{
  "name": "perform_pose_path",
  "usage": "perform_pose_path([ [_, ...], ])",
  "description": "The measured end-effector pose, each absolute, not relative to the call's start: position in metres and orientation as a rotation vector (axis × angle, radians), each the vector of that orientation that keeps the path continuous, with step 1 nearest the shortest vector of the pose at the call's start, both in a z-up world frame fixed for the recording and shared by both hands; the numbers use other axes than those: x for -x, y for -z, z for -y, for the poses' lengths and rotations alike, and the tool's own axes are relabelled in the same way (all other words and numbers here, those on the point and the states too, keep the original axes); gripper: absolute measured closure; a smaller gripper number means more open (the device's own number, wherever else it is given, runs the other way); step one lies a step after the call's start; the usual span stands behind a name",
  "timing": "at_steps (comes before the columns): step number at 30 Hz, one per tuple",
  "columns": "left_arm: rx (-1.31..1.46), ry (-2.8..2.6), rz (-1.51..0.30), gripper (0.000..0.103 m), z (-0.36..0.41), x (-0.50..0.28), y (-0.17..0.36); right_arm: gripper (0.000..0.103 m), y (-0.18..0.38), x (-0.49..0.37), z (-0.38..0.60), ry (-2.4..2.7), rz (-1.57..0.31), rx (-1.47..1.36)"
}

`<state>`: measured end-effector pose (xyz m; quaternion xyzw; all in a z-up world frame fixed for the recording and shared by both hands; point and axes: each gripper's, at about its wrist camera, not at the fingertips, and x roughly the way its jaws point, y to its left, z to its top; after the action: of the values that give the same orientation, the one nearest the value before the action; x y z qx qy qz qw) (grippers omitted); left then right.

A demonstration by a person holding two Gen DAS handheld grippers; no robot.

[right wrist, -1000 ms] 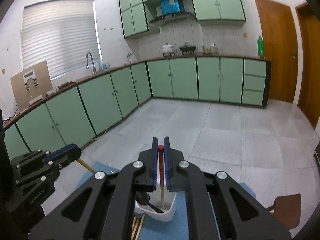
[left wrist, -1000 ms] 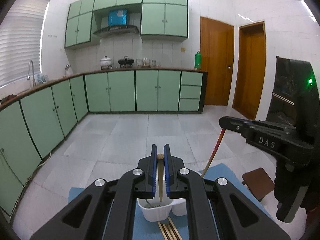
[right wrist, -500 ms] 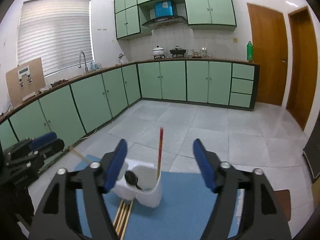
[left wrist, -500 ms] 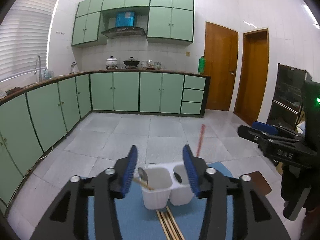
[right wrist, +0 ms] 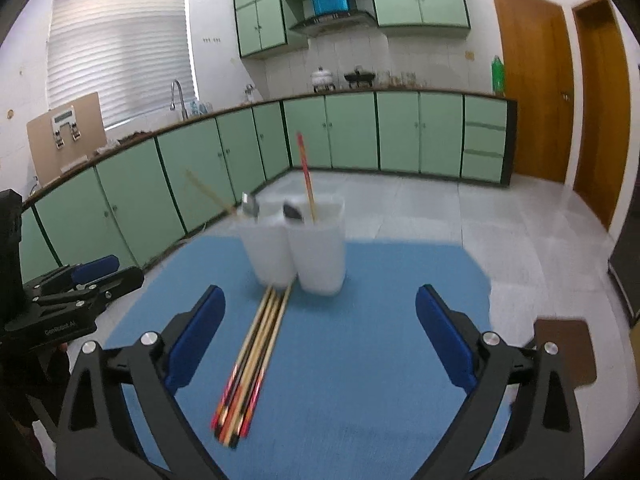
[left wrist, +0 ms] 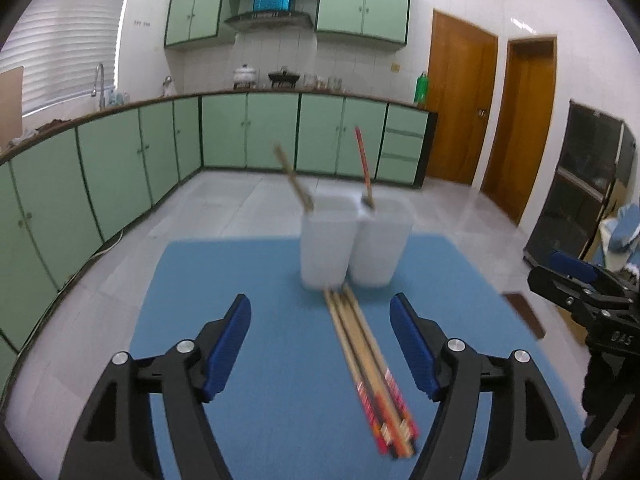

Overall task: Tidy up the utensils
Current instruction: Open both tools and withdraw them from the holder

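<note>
Both the left gripper (left wrist: 320, 344) and right gripper (right wrist: 320, 332) hang spread and empty above the blue mat (left wrist: 256, 280); chopsticks (left wrist: 370, 372) lie just before the white holder (left wrist: 354, 248)

I see green cabinets (left wrist: 248, 132) lining the counter; a faucet (right wrist: 178, 92) under the window blinds (right wrist: 120, 48); two wooden doors (left wrist: 460, 104) at right; a green bottle (left wrist: 421, 87) on the counter's end.

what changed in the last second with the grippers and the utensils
Both grippers let go: the left gripper dropped the wooden-handled utensil into the white holder, the right gripper its red chopstick. Both opened and pulled back. The chopstick bundle stayed on the blue mat.
</note>
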<state>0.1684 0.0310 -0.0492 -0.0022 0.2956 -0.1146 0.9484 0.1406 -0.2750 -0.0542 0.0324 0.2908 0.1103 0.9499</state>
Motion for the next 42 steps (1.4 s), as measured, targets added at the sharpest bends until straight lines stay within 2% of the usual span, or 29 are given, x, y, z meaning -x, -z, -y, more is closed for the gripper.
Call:
perform_pose_path([
  [14,0.009,0.193,-0.824,0.032,-0.035,-0.136,0.144,0.01,0.136,-0.108,0.247,-0.203,-0.806,-0.059],
  [29,0.022,0.166,-0.879,0.032,-0.047,-0.134,0.167,0.01,0.178,-0.118,0.218,-0.167,-0.952,0.087],
  [37,0.033,0.149,-0.883,0.032,-0.056,-0.135,0.167,0.01,0.179,-0.126,0.203,-0.181,-0.954,0.117],
  [42,0.035,0.14,-0.881,0.032,-0.06,-0.135,0.165,0.013,0.178,-0.128,0.205,-0.174,-0.948,0.102],
])
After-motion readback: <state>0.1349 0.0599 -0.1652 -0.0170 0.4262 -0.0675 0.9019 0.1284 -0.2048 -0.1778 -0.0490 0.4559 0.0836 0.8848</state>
